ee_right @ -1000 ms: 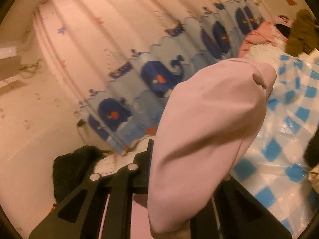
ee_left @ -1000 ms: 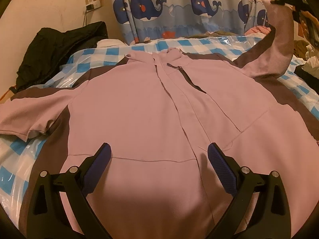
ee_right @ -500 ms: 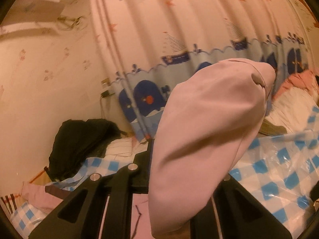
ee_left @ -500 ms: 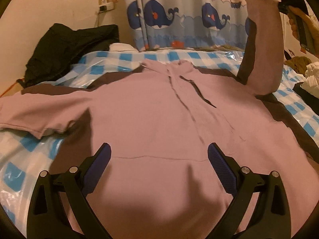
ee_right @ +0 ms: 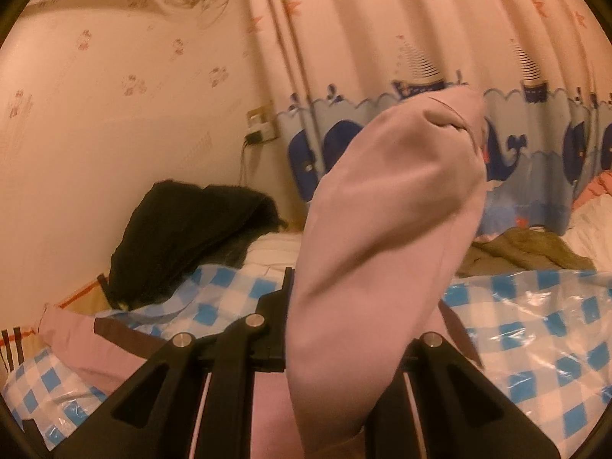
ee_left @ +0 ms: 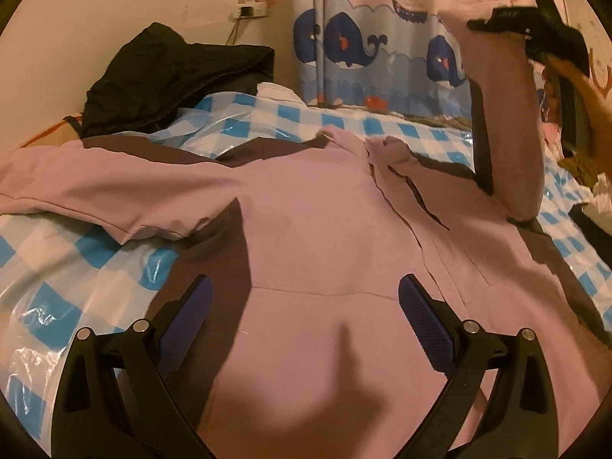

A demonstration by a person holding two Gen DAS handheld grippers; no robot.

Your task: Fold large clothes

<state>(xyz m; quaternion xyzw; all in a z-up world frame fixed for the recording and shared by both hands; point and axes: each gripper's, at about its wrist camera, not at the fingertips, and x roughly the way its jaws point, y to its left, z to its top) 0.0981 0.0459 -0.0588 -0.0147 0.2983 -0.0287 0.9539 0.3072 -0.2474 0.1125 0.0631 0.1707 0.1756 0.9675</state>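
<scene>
A large pink hoodie point(ee_left: 317, 237) with dark brown side panels lies front up on the blue-checked bed cover point(ee_left: 76, 267). My left gripper point(ee_left: 304, 306) is open and empty, low over the hoodie's lower front. My right gripper point(ee_left: 493, 23) is shut on the hoodie's right sleeve point(ee_left: 505, 122) and holds it upright above the bed. In the right wrist view the sleeve cuff point(ee_right: 386, 237) fills the space between the fingers and hides the fingertips. The other sleeve point(ee_left: 107, 195) lies spread out to the left.
A black garment point(ee_left: 164, 76) is heaped at the far left against the wall. A whale-print curtain point(ee_left: 363, 46) hangs behind the bed. A wall socket point(ee_left: 250, 5) with a cable sits above the black heap. More clothes point(ee_right: 524, 248) lie at the far right.
My right gripper has lifted the right sleeve higher and swung it leftward over the bed. My left gripper has shifted left over the hoodie and stayed open.
</scene>
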